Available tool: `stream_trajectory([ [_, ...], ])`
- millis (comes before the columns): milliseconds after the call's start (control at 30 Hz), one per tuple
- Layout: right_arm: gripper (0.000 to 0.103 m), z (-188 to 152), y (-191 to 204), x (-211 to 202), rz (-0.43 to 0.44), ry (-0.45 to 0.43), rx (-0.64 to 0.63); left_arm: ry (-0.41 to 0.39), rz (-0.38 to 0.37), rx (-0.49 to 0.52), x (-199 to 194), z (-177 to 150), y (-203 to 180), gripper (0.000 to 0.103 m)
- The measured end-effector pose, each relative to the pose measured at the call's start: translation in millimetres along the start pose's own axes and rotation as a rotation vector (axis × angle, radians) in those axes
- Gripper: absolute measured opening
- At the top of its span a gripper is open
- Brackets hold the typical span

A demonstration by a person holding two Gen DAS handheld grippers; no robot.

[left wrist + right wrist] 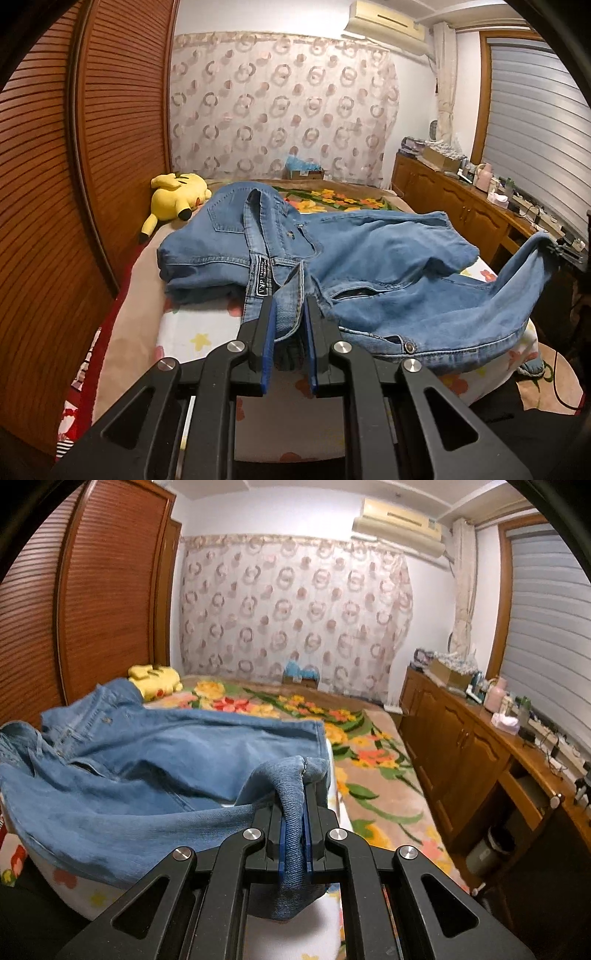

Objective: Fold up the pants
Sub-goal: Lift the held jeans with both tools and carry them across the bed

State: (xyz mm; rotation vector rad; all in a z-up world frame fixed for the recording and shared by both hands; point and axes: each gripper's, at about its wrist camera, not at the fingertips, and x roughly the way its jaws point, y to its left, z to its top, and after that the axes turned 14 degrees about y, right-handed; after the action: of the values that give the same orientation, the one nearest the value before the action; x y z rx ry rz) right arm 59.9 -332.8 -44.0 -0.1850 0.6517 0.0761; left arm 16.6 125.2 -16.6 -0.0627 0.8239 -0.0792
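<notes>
Your left tongs (290, 306) are clenched on the waistband of the jeans (332, 254), next to the black label, and your right tongs (303, 801) are clenched on a doubled fold of the same jeans (147, 760), the cloth running down between the blue pads. From both grips the denim goes away toward 12 o'clock and lies in a loose heap on the bed (192, 328), with one part already turned over another near the yellow plush toy (177, 195) at 10 o'clock. I judge the folding is only begun: the layers are crooked, the edges do not meet. You have still to pull the cloth flat, lay the held edge over, and make the last fold.
</notes>
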Motion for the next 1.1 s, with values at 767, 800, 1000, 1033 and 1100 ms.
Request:
stream_trajectory([
  [767, 0.044, 24.9, -15.6, 76.4, 0.123, 0.157, 0.059, 0.045, -0.001, 0.009, 46.9, 10.5, -4.5, 0.016],
  [800, 0.046, 20.8, -14.1, 74.4, 0.117, 0.162, 0.065, 0.043, -0.002, 0.008, 46.7, 10.6, -5.1, 0.016],
  [1000, 0.047, -1.0, 1.4, 67.4, 0.101, 0.202, 0.052, 0.038, -0.006, 0.007, 46.4, 8.8, -7.0, 0.016],
  [1033, 0.047, 2.0, 4.2, 67.2, 0.104, 0.198, 0.053, 0.038, -0.006, 0.007, 46.1, 8.6, -7.2, 0.016],
  [1100, 0.047, 6.4, 7.6, 67.9, 0.121, 0.187, 0.055, 0.038, -0.005, 0.010, 45.7, 9.2, -6.6, 0.016],
])
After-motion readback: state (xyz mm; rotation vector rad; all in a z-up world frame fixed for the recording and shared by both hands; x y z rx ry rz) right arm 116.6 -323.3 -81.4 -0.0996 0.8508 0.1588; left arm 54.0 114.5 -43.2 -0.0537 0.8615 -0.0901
